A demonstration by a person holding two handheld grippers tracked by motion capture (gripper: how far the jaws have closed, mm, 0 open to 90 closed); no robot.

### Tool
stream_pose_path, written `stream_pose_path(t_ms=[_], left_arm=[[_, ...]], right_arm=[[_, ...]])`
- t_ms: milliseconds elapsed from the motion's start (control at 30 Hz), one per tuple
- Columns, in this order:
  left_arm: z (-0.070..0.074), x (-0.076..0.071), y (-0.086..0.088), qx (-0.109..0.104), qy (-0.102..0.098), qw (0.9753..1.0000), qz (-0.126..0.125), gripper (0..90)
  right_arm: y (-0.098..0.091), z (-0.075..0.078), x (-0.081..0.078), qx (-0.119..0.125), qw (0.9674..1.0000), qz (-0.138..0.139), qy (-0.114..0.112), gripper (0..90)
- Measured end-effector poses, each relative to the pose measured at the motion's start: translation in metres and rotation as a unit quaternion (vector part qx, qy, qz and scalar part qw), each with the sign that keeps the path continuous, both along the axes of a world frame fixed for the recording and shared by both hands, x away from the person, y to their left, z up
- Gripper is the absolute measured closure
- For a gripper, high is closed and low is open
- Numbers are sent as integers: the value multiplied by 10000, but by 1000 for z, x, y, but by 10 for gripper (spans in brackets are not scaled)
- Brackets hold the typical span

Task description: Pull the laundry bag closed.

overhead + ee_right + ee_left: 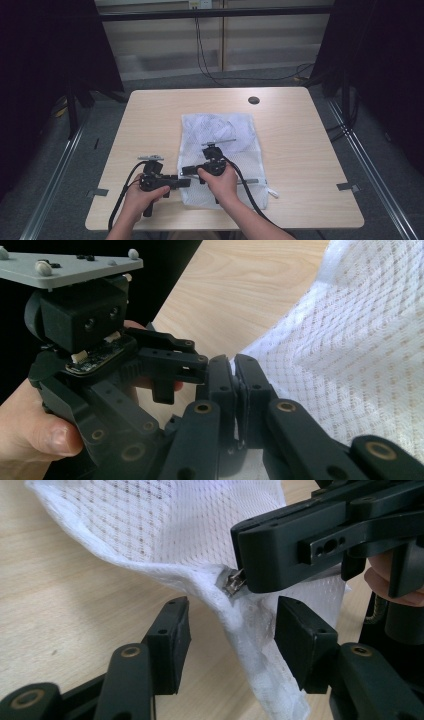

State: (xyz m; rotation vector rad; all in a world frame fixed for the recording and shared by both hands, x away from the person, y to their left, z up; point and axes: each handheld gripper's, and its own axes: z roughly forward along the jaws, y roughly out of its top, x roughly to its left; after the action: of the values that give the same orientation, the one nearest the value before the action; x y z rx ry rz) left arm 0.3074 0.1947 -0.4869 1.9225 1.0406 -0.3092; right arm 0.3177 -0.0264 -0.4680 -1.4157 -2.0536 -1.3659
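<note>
High view: white mesh laundry bag (222, 155) flat on wooden counter (150, 115), long axis running away from person. Both tongs at bag's near-left corner; left tongs (182, 183) beside it, right tongs (186, 171) over it.

Left gripper view: left tongs (232, 640) half-closed, pads straddling thick hemmed edge (250, 645), not pressing. Metal zipper pull (234, 582) just above.

Right gripper view: right tongs (235, 375) clenched on zipper pull at bag's edge. Mesh soft, limp, perforated.
</note>
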Motion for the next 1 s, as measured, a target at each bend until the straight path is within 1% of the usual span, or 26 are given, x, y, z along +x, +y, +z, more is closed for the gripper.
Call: stream_pose_path(t_ms=[100,133,233,267,300,400,467,500,533,567,600,700,933,1000], left_arm=[[-1,0,-2,54,2,10000,-28,514],[-1,-1,-3,39,13,10000,8,528],[0,0,-3,15,20,10000,-24,595],[0,1,-3,-2,32,10000,-41,625],[0,1,-4,-25,61,10000,-43,678],[0,1,-5,-86,105,9999,-54,733],[0,1,-5,-78,113,9999,-59,766],[0,1,-5,-79,119,9999,-63,785],[0,1,-5,-74,133,9999,-55,785],[1,1,-4,-46,127,9999,-58,829],[1,2,-4,-75,174,9998,-37,829],[1,2,-3,-66,196,9998,-9,865],[2,2,-3,-28,253,9997,-10,876],[3,2,-3,-11,265,9996,-1,877]], right_arm=[[0,0,0,-3,10000,-3,13,867],[0,0,0,7,10000,1,16,867],[0,0,0,6,10000,10,17,867],[0,1,0,12,10000,11,19,868],[0,1,0,15,10000,18,1,868],[-1,1,0,26,10000,10,22,867],[-1,2,0,26,10000,5,65,868],[-1,2,0,38,10000,-5,42,868],[-1,2,0,38,10000,-5,42,868],[-2,2,0,50,10000,-2,51,868],[-2,2,0,50,10000,-2,51,868],[-2,2,1,56,10000,-1,46,868],[-3,2,1,61,10000,27,42,868],[-4,2,1,61,9999,34,85,868]])
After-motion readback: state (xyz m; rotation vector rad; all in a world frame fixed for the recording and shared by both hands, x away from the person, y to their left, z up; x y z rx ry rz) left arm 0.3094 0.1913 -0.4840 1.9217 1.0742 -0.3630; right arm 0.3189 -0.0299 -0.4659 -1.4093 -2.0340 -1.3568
